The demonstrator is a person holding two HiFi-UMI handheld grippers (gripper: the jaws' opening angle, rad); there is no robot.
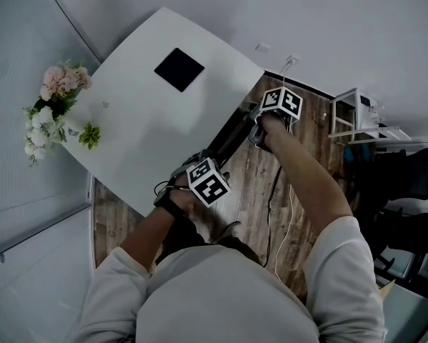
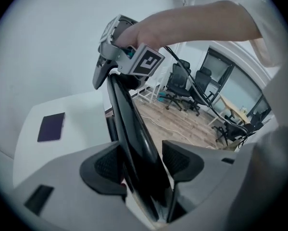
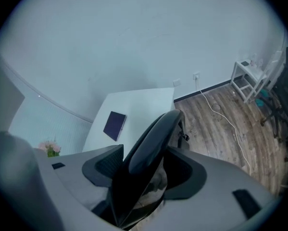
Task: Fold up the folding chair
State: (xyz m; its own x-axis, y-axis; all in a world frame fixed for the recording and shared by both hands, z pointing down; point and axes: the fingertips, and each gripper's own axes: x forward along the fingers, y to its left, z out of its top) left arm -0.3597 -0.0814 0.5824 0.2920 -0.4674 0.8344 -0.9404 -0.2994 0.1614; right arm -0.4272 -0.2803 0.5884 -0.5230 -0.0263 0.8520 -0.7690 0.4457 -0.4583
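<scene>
The black folding chair (image 1: 231, 138) is folded flat and stands on edge beside the white table (image 1: 128, 141). My left gripper (image 1: 201, 159) clamps its near end, and the dark panel (image 2: 134, 129) fills the gap between both pads (image 2: 105, 165). My right gripper (image 1: 259, 125) holds the far end, where the chair's rounded edge (image 3: 151, 134) sits between its pads and touches both. Seen from the left gripper view, the right gripper (image 2: 106, 70) grips the top of that same edge. Each hand points steeply down.
A dark flat square (image 1: 179, 69) lies on the table, with a bunch of flowers (image 1: 53, 106) at its left corner. A white rack (image 1: 356, 113) and black office chairs (image 1: 406, 177) stand to the right. A white cable (image 1: 281, 216) runs over the wood floor.
</scene>
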